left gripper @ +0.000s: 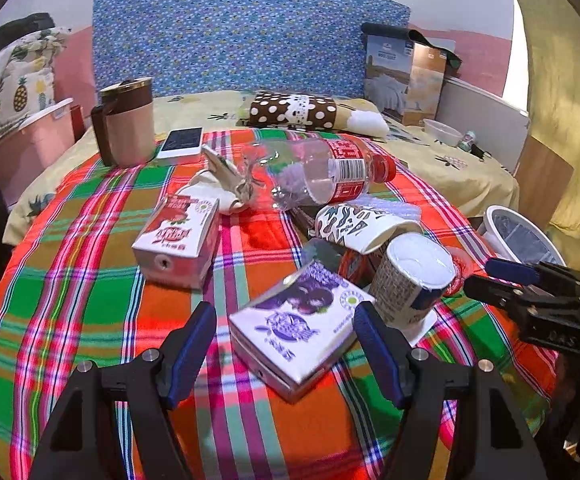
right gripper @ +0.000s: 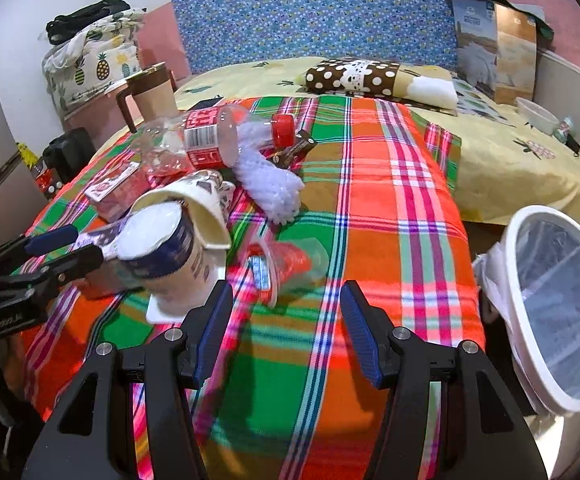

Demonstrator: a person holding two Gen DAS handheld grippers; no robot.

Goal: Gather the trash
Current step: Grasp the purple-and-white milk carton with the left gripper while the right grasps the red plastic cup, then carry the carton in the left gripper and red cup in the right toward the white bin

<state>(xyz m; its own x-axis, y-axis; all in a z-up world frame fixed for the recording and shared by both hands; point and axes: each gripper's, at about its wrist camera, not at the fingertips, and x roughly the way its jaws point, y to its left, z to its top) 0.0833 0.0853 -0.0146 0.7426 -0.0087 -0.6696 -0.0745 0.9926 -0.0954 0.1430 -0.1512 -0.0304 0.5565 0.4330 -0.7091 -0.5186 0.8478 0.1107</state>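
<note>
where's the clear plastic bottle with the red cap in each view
Left wrist: clear plastic bottle lies upper centre, cap pointing right.
Right wrist: the bottle lies upper left, cap pointing right.
Shared landmark: the patterned paper cup lying just in front of it.

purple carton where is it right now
In the left wrist view the purple carton lies on the plaid blanket between the open left gripper fingers, just left of the tipped yogurt cup.

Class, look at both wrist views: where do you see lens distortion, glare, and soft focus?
Left wrist view: the checked blanket bulges like a dome, corners go black, the clear bottle carries bright glints, and the purple carton looks slightly soft. Right wrist view: the same fisheye bowing, the white-rimmed bin stretches at the edge, its liner shines, and reds look oversaturated.
</note>
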